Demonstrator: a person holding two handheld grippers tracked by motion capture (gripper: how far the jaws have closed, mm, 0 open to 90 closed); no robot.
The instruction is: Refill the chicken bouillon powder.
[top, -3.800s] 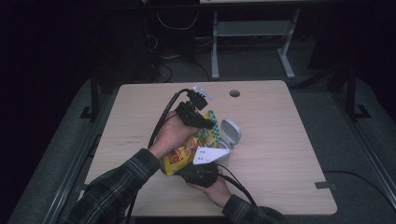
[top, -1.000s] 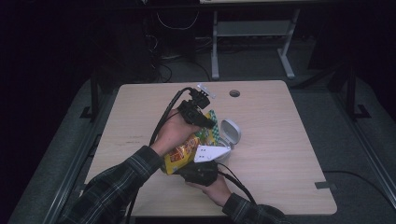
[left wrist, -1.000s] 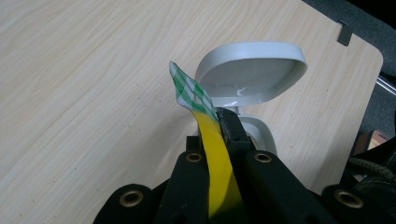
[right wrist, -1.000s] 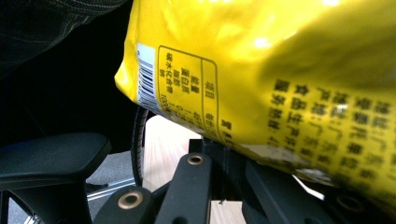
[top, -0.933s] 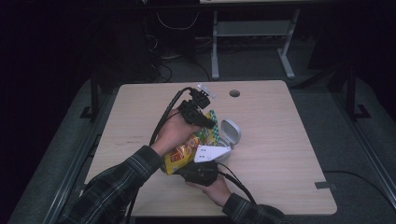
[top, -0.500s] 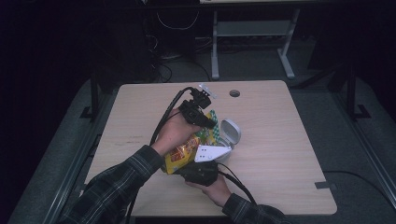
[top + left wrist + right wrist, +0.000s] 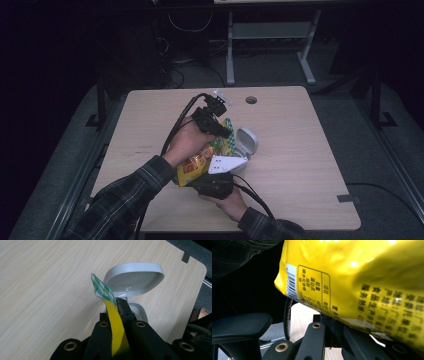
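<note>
Both jaws are clamped on the yellow snack bag (image 7: 196,164), left gripper (image 7: 218,131) at its top edge, right gripper (image 7: 214,184) below, above the bench (image 7: 300,130) beside the open white container (image 7: 246,145) (bag seemingly still sealed; opening and pouring remain).

We wear dark plaid flannel sleeves (image 7: 125,195) on both forearms. Our left gripper (image 7: 117,312) has matte black jaws with brass-ringed screw holes, and a thick black cable (image 7: 177,125) loops off its body. Our right gripper (image 7: 329,332) shows the same black jaws and brass eyelets, topped by a grey three-cornered plate (image 7: 226,164).
</note>
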